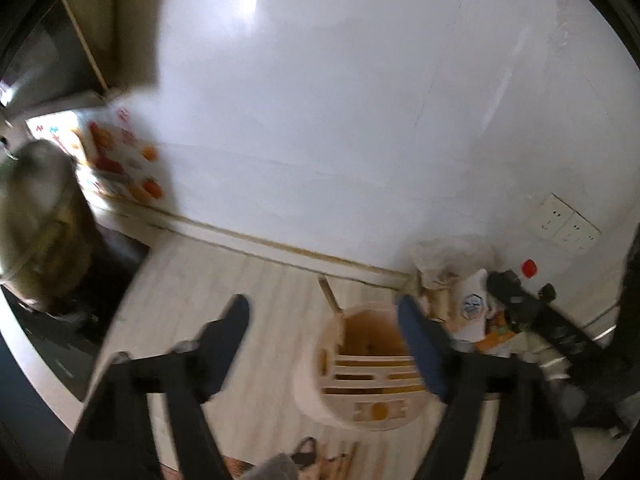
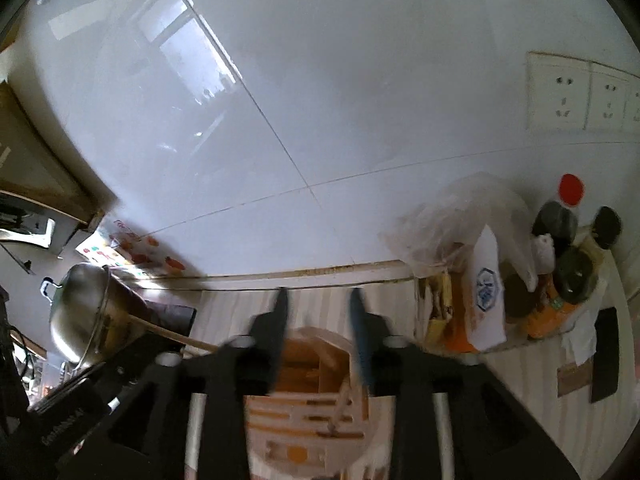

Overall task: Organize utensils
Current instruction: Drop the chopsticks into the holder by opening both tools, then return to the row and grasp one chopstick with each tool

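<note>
The left gripper [image 1: 324, 308] has its jaws spread wide with nothing between them; its right finger overlaps the right rim of the utensil holder [image 1: 360, 384], a round cream caddy with slotted top and an open compartment showing an orange-brown inside, though whether that finger touches the rim cannot be told through the blur; a wooden stick [image 1: 329, 295] leans out of the holder's far left edge. The right gripper [image 2: 318, 300] has its jaws partly open, a moderate gap, empty; they hang over the far rim of the same utensil holder [image 2: 316, 412], which sits on the pale striped countertop [image 2: 532, 400] directly below that camera. To the right of the holder, against the wall, stands a cluster of groceries: a clear plastic bag [image 2: 464, 204], a white carton with a blue hexagon mark [image 2: 486, 292], dark bottles, one with a red cap [image 2: 571, 189]. Above them a row of wall sockets [image 2: 568, 96] is set in the glossy white tiled wall [image 2: 320, 80]. To the left, on a dark stove top, sits a steel pot [image 2: 82, 312] with a long wooden handle [image 2: 176, 336] running from it toward the holder; behind it a board printed with red and orange shapes [image 2: 136, 252] leans at the wall's foot.
</note>
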`<state>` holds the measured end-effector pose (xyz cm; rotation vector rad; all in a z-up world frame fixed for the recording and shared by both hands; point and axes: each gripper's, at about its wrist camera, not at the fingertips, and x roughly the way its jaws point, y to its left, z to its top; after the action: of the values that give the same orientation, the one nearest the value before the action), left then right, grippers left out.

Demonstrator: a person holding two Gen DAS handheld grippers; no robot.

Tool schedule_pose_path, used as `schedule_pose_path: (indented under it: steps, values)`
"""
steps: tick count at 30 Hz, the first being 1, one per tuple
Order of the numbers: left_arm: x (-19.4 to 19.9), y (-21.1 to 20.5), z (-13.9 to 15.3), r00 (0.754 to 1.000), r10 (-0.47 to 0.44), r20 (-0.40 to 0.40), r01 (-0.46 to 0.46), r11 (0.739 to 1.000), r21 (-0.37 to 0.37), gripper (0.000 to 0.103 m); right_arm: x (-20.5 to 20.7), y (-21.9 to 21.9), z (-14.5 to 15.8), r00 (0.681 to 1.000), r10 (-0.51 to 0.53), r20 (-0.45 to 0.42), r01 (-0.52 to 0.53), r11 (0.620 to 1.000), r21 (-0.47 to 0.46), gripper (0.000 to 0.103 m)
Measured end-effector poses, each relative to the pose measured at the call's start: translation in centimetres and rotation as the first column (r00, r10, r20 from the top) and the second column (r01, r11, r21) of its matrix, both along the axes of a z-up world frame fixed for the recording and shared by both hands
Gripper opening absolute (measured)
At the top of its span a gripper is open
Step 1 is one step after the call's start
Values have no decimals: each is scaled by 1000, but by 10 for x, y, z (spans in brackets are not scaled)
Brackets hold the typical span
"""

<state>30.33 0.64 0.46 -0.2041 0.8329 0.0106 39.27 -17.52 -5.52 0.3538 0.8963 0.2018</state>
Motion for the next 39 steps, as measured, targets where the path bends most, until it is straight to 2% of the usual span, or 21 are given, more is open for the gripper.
schedule_pose_path:
  steps: [2,3,4,5,7,9,14,18,22,28,30,34,36,38,39]
  values:
    - [-11,6,1,1000,15,12,-15,999,32,79,-13,-11,11,1000,-17,17,17,1000,10,47]
    - [-14,11,-2,1000,19,10,-20,999,41,87,-17,-15,15,1000,-24,18,24,1000,9,51]
    - [-20,15,-4,1000,26,13,-27,998,54,99,-24,-21,20,999,-31,23,30,999,9,53]
    - [-24,17,-5,999,30,17,-31,998,62,103,-32,-25,24,999,-37,29,36,999,7,55]
    - [-35,21,-11,999,35,18,-36,996,79,103,-46,-31,31,998,-49,33,50,999,-5,59]
    - [-45,26,-20,999,51,1,-51,994,92,103,-59,-34,35,997,-61,37,61,998,-14,69]
    - [-62,28,-44,998,47,-39,-42,990,131,103,-96,-41,27,995,-84,53,85,996,-11,85]
    - [-71,25,-78,993,44,-109,-24,984,177,103,-116,-44,6,994,-107,25,107,993,-39,85]
    - [-83,20,-121,979,38,-199,1,981,192,103,-130,-48,-32,989,-130,-71,126,990,-60,85]
    - [-92,8,-196,938,33,-346,58,967,249,103,-149,-49,-108,953,-141,-268,121,989,-88,85]
    - [-96,4,-226,916,31,-399,87,957,276,103,-154,-44,-134,936,-132,-327,107,990,-95,77]
    - [-101,-7,-265,882,17,-471,142,943,300,103,-162,-33,-193,878,-110,-466,61,991,-119,60]
    - [-104,-14,-281,861,-8,-509,172,946,276,102,-166,-28,-221,847,-107,-521,41,990,-136,52]
    - [-104,-18,-288,844,-38,-534,183,958,222,102,-169,-22,-244,821,-104,-562,14,987,-162,48]
    - [-105,-22,-291,837,-62,-543,190,965,181,102,-171,-20,-252,811,-102,-576,2,985,-172,43]
